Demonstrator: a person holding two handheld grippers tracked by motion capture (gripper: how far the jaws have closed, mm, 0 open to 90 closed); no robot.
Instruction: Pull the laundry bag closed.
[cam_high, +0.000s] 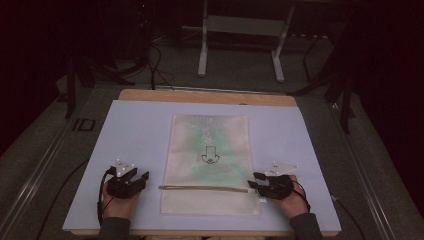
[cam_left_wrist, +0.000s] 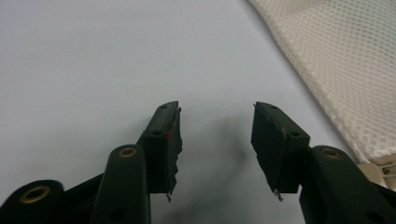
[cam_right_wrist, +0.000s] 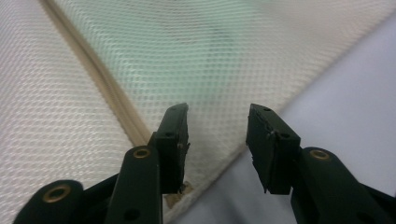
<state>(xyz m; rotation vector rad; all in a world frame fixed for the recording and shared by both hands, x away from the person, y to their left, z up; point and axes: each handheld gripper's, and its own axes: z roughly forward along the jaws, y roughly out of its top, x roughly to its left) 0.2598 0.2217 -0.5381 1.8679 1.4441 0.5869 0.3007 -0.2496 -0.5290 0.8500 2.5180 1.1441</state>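
A white mesh zip bag lies flat in the middle of the pale blue mat, with something green showing through it. Its beige zipper runs across near the front end. My left gripper rests on the mat left of the bag, open and empty; in the left gripper view the bag's edge lies off to the right. My right gripper sits at the bag's right edge by the zipper's end, open. In the right gripper view the mesh bag and zipper lie under the jaws.
The mat covers a wooden tabletop. Beyond the table's far edge stand a white metal frame and cables on a dark floor. Bare mat lies on both sides of the bag.
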